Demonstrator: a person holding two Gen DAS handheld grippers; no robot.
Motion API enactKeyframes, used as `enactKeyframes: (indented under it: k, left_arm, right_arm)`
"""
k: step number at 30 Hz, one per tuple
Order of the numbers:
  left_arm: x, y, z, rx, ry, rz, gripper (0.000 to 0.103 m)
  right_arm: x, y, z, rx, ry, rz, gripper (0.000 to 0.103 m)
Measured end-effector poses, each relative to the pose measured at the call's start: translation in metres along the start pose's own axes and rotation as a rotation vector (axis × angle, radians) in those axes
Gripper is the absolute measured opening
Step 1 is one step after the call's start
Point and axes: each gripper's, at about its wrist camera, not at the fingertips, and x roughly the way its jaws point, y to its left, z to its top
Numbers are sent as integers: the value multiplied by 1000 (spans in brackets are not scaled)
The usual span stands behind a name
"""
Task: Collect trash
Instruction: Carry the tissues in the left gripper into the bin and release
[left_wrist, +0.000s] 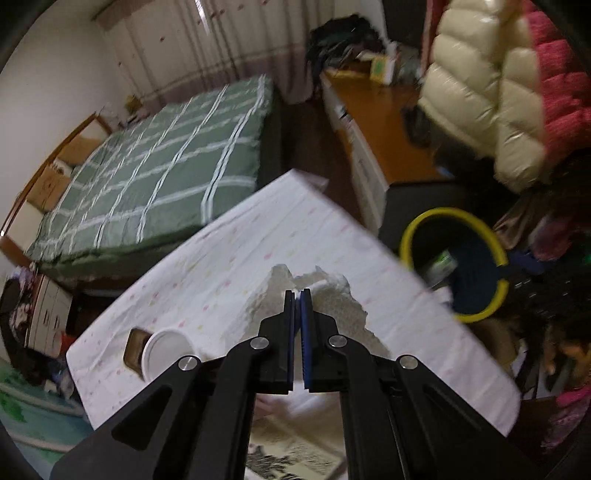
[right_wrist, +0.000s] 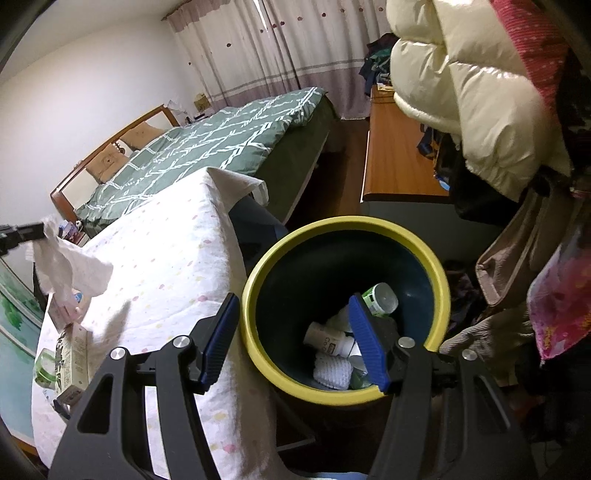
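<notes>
Left gripper (left_wrist: 297, 295) clenched on tissue (left_wrist: 325, 295), lifted above table (left_wrist: 221, 251). Right gripper (right_wrist: 291, 306) released, empty, over bin (right_wrist: 439, 280) rim at table's edge. Bottles (right_wrist: 328, 338) inside bin; cup (left_wrist: 166, 350) near table's left edge.

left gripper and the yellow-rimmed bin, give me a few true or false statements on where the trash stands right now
1. The left gripper is shut on a white paper towel. True.
2. The right gripper holds a bottle. False: its jaws stand open with nothing between them.
3. The yellow-rimmed bin is empty. False: white bottles and other trash lie inside.
4. The paper towel hangs above the white tablecloth, not in the bin. True.
</notes>
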Motion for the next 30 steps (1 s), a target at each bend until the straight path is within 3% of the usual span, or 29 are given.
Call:
enactKeyframes:
  k: [9,14,20,30]
  left_arm:
    - [-16,-94,39,93,-83,-159,4]
    - [8,-146,60,130,-81,-244,4]
    - [50,-198,80,141,-57,-296,4]
    - [124,-249,80,123,53,-318,4]
  right_arm:
    - [-34,-31,-9,26,-50,-57,58]
    - [-52,-54,-18,54,-71,-91,58]
    - [-68,-74,-30,79,-80,-124,58]
    - [-74,-97,-42,114,-58,-148,58]
